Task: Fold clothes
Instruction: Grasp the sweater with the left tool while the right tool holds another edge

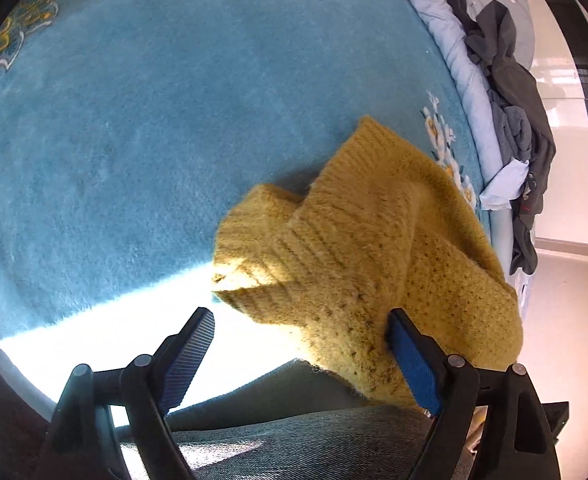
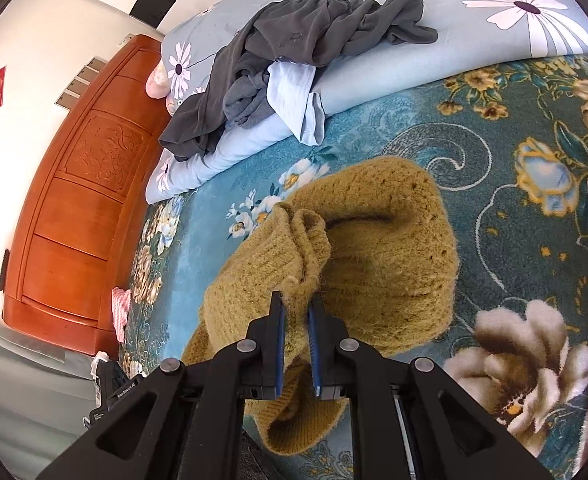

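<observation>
A mustard-yellow knitted sweater (image 1: 373, 248) lies bunched on a blue flowered blanket (image 1: 154, 120) on the bed. My left gripper (image 1: 299, 322) is open, its right finger touching the sweater's near edge and its left finger over bare blanket. In the right wrist view the sweater (image 2: 373, 248) lies partly folded over itself. My right gripper (image 2: 297, 306) is shut on a raised fold of the sweater near its front edge.
A pile of dark grey clothes (image 2: 294, 60) with a pale blue garment (image 2: 294, 96) lies on a light blue flowered quilt (image 2: 493, 20) behind the sweater. A wooden headboard (image 2: 86, 208) stands at left. A strip of sunlight (image 1: 134, 328) crosses the blanket's near edge.
</observation>
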Tool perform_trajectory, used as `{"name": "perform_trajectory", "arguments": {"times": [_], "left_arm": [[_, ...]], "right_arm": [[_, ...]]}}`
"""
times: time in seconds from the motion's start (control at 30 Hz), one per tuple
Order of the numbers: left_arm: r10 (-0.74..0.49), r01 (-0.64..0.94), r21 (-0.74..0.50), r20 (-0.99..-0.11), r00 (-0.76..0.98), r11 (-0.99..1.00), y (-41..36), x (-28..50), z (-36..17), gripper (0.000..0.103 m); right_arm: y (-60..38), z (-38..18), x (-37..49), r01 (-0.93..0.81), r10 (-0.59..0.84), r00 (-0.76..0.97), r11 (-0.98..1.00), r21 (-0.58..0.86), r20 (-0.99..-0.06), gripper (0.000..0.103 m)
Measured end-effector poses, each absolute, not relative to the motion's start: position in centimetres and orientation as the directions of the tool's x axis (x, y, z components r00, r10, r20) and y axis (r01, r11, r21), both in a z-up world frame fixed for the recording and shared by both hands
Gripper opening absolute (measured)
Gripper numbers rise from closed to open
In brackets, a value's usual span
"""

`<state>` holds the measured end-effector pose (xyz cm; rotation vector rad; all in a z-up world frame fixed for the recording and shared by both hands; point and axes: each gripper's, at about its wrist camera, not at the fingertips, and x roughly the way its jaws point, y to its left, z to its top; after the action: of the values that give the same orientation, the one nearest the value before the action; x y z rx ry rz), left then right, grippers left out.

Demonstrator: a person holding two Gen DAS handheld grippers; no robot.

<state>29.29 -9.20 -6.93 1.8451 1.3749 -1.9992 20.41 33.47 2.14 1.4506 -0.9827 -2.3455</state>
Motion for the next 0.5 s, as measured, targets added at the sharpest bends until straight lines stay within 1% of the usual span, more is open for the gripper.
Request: {"name": "perform_trajectory", "arguments": {"times": [0.17, 0.23, 0.37, 0.43, 0.5], "left_arm": [[0.594, 0.625, -0.643, -0.733, -0.332, -0.443, -9.9, 29.9, -8.2, 0.088], [0.618, 0.609, -0.676, -0.701, -0.357, -0.415, -10.0, 29.6, -8.1, 0.088], [0.611, 0.578, -0.661, -0.723, -0.322, -0.478, -9.4, 28.3, -7.3, 0.088], [0.617, 0.563, -0.673, -0.715, -0.33, -0.479, -9.1, 27.9, -7.0, 0.088], [0.634, 0.558, -0.692, -0.695, -0.34, -0.458, -9.5, 27.9, -6.8, 0.088]], "right_arm": [[33.5, 1.4, 20.8, -0.173, -0.51, -0.474, -0.745, 0.644, -0.717, 0.011], [33.5, 0.8, 21.0, -0.192, -0.521, -0.456, -0.733, 0.652, -0.721, 0.014], [33.5, -0.1, 21.3, -0.225, -0.533, -0.428, -0.719, 0.657, -0.73, 0.015], [33.2, -0.6, 21.5, -0.239, -0.547, -0.42, -0.703, 0.669, -0.724, 0.019], [32.5, -1.2, 21.8, -0.24, -0.591, -0.396, -0.672, 0.701, -0.703, 0.023]]}}
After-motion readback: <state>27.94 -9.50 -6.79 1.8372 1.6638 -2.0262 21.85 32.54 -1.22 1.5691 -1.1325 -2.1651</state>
